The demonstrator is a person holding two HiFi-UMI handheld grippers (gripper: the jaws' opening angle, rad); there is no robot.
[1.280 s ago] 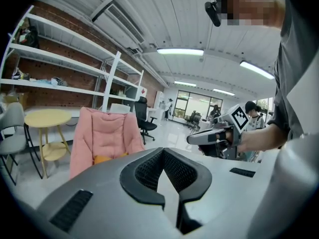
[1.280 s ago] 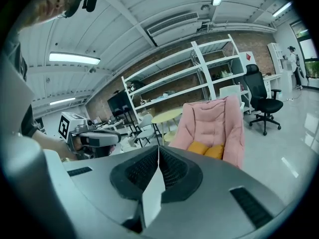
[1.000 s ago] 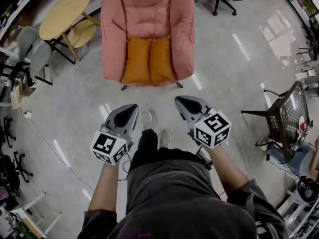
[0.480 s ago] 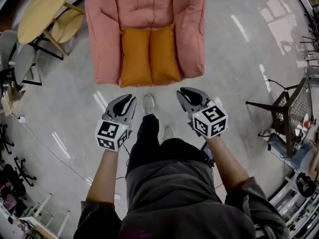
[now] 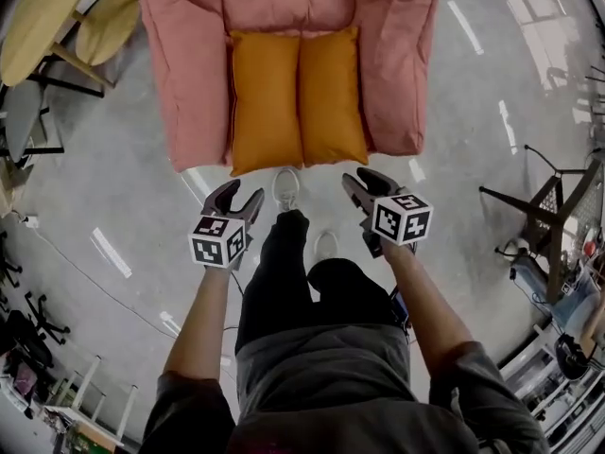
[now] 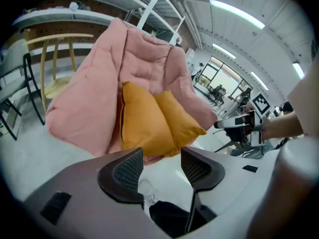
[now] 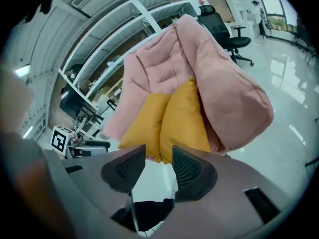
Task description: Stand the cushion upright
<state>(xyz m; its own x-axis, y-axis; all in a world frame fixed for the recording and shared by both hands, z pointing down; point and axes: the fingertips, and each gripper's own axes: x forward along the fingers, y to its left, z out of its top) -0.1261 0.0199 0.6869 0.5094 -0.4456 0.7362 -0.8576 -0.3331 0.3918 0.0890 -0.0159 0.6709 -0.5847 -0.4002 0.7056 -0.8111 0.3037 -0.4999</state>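
An orange cushion lies flat on the seat of a pink padded armchair, a crease down its middle. It also shows in the left gripper view as the orange cushion and in the right gripper view as the orange cushion. My left gripper hovers just short of the seat's front edge at the left, its jaws opening with nothing between them. My right gripper hangs in front of the seat at the right, jaws opening, also empty. Neither touches the cushion.
A round wooden table and stool stand left of the armchair. A dark wire chair stands at the right. The person's legs and white shoes are between the grippers on the grey floor.
Both grippers have come down and forward toward the armchair's front edge, and their jaws have gone from shut to open. The armchair and cushion now fill more of the view.
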